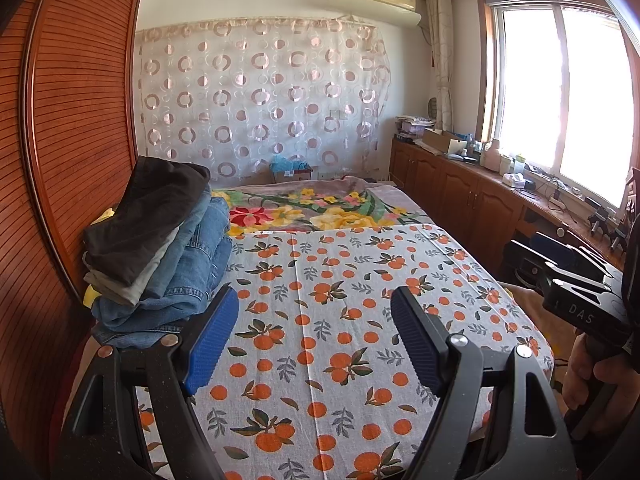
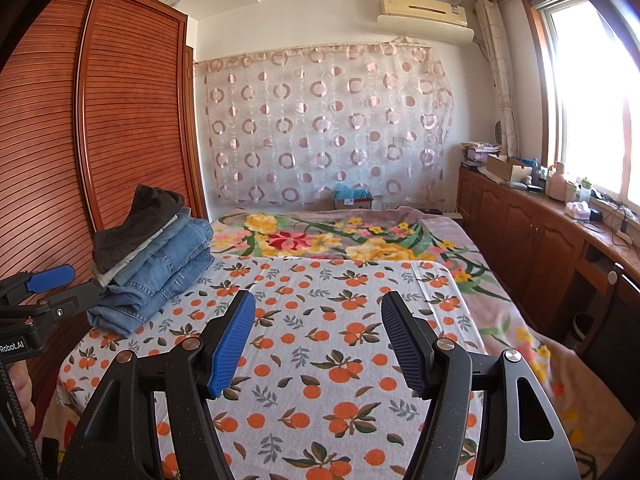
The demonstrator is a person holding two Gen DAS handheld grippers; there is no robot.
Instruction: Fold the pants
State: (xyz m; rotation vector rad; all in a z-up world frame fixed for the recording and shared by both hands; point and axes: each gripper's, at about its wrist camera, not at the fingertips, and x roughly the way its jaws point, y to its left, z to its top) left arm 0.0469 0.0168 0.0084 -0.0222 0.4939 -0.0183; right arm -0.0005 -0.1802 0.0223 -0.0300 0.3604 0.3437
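- Jaws of the left gripper (image 1: 314, 334) stand spread in the left wrist view, with nothing between the blue pads, only the orange-print sheet (image 1: 340, 292) below them.
- At ten o'clock from those jaws, the stack of folded pants (image 1: 160, 240) sits at the sheet's left edge, its bottom denim layer just beside the left finger; a dark pair lies on top and blue jeans under it.
- Hard against the stack at nine o'clock runs the slatted wardrobe (image 1: 72, 120), so no room shows on that side.
- From twelve to three o'clock the sheet lies flat and bare up to its far edge, where the floral blanket (image 1: 320, 208) begins.
- At three o'clock the right gripper (image 1: 576, 292) juts in at the bed's right edge, a hand (image 1: 588, 376) on its grip.
- Right wrist view: the right gripper (image 2: 318, 340) also holds its jaws spread and empty over the sheet (image 2: 320, 360).
- The pants stack (image 2: 154, 256) lies at ten o'clock, well apart from these jaws, beside the wardrobe (image 2: 120, 120).
- The left gripper (image 2: 48, 280) reaches in at nine o'clock, its tip just beside the stack's near corner.
- The sheet's right edge falls at two o'clock, with blanket (image 2: 460, 256) beyond, then the wooden cabinets (image 2: 540, 240).
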